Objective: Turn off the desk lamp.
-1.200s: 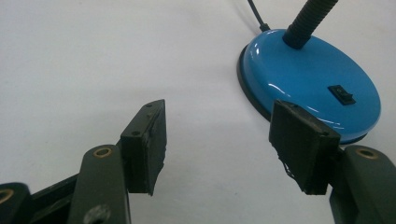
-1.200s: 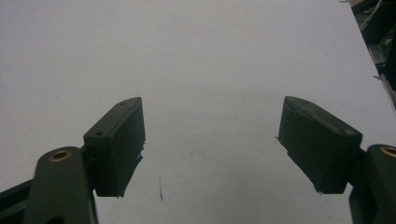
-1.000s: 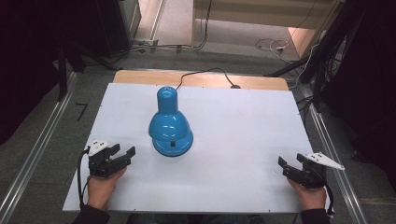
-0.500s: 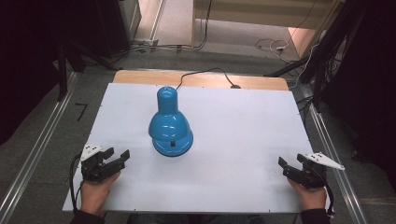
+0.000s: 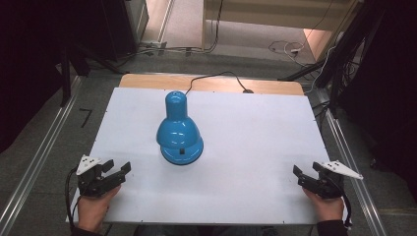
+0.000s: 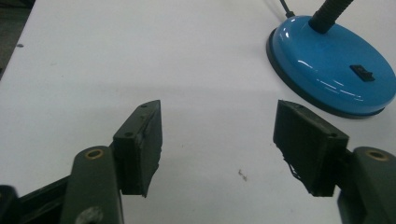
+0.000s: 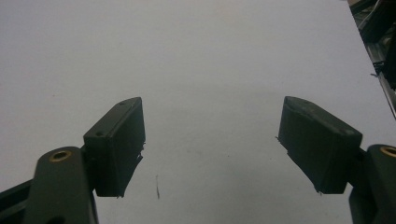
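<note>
Glossy blue desk lamp, dome shade & round base, sitting mid white matte table. Left gripper near lamp, jaws just widening, empty; right gripper well apart, gaping, empty.

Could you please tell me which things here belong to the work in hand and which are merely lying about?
Part of the work:
- blue desk lamp, nearest the grippers
- left gripper, jaws open, empty
- right gripper, jaws open, empty

Just lying about:
- white table
- lamp's black cable
- loose wires on the floor
</note>
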A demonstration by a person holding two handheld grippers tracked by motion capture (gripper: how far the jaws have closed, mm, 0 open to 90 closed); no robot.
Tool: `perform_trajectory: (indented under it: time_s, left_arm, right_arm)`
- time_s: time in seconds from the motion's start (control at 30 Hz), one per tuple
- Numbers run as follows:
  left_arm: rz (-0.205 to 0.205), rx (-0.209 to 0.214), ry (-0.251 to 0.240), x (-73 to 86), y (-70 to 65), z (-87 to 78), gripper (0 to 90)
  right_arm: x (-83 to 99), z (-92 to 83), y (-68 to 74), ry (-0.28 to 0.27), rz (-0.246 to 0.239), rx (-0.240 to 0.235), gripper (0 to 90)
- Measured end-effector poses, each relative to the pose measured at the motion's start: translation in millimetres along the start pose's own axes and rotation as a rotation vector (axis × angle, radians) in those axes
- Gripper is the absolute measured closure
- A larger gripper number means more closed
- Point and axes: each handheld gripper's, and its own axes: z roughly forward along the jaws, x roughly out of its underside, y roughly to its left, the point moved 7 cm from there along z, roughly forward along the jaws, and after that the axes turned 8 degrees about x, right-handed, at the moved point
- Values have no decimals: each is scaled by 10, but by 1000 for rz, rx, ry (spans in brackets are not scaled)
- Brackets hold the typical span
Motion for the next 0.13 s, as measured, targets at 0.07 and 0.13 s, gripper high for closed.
perform_trajectory:
  time_s: [0.07, 0.13]
  left_arm:
    - [-13, 1, 36, 36, 29, 16, 223]
    - [-12, -10, 103, 92, 83, 82, 136]
  right_arm:
    - [0, 1, 0, 0, 1, 1, 212]
    - [-3, 1, -1, -1, 4, 1, 213]
